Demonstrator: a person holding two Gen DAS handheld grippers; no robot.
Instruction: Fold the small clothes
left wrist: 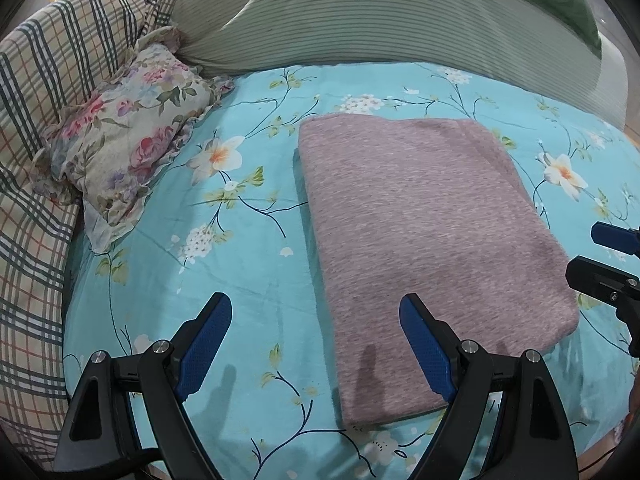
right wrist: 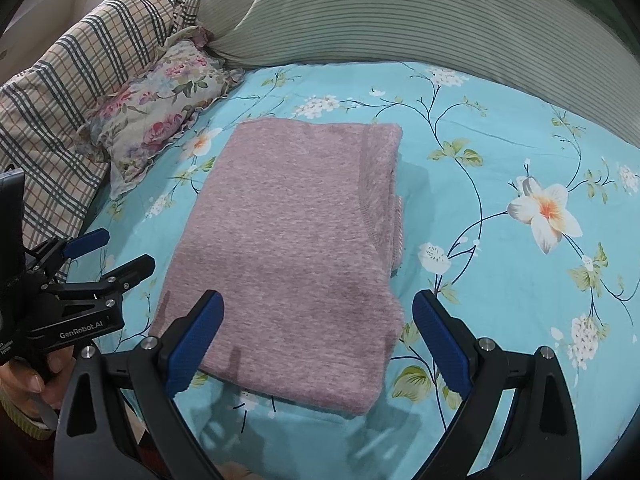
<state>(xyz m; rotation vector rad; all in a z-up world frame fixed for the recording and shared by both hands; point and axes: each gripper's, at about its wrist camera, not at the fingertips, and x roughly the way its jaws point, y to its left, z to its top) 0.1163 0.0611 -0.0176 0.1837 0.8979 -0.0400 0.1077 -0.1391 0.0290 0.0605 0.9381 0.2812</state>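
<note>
A mauve knit garment (left wrist: 424, 248) (right wrist: 296, 248) lies folded into a flat rectangle on the turquoise flowered bedsheet (left wrist: 248, 264) (right wrist: 500, 168). My left gripper (left wrist: 316, 320) hovers open over the garment's near left edge, nothing between its blue pads; it also shows at the left of the right wrist view, left gripper (right wrist: 116, 252). My right gripper (right wrist: 318, 316) stands open above the garment's near edge, empty too. Its black and blue fingers (left wrist: 616, 240) poke in at the right edge of the left wrist view.
A small flowered pillow (left wrist: 128, 136) (right wrist: 160, 112) and a plaid quilt (left wrist: 44, 120) (right wrist: 64, 92) lie to the left. A long green striped bolster (left wrist: 380, 20) (right wrist: 400, 20) runs along the back. A hand (right wrist: 36, 384) grips the left tool.
</note>
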